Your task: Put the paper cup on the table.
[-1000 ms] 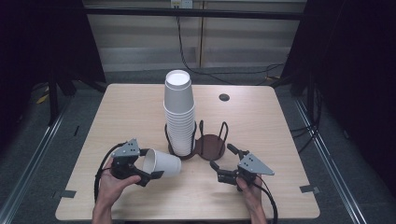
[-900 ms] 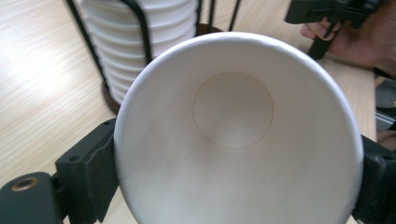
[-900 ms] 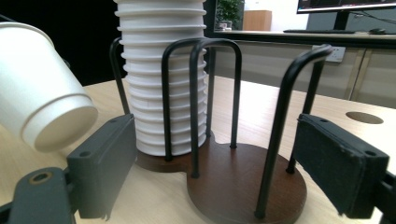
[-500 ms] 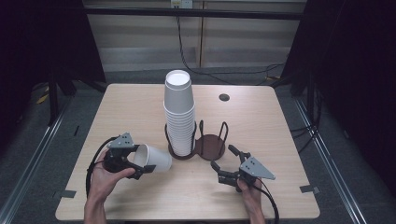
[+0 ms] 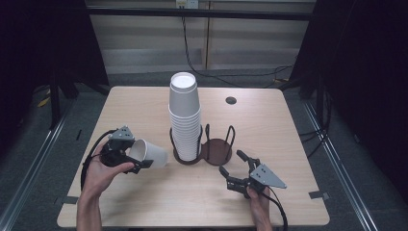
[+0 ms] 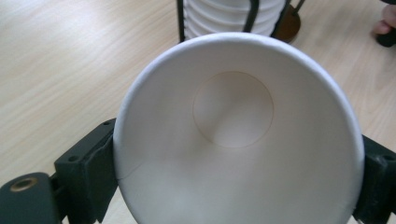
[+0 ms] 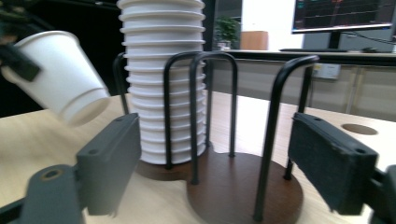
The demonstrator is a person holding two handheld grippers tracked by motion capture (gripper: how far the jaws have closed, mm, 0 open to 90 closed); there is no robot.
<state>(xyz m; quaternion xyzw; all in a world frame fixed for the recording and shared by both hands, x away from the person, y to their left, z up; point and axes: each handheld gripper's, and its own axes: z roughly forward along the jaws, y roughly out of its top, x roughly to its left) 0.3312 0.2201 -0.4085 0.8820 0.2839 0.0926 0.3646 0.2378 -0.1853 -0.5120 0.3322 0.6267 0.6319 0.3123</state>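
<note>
A single white paper cup (image 5: 154,155) lies on its side in the air over the table's left part, bottom towards the stack. My left gripper (image 5: 135,155) is shut on it near the rim. In the left gripper view the cup (image 6: 233,130) shows its open mouth, with a black jaw pressed on either side. A tall stack of white cups (image 5: 184,115) stands upside down in the left bay of a dark wire holder (image 5: 217,150); the right bay is bare. My right gripper (image 5: 232,162) stands open just in front of the holder (image 7: 243,191), nothing between its fingers.
A round cable hole (image 5: 231,100) sits in the wooden table (image 5: 288,144) at the back right. Dark frames and cables surround the table. Bare wood lies behind the stack and along the front edge.
My left hand has lifted the cup and carried it a little left and away from the front edge. The right gripper has stayed where it was.
</note>
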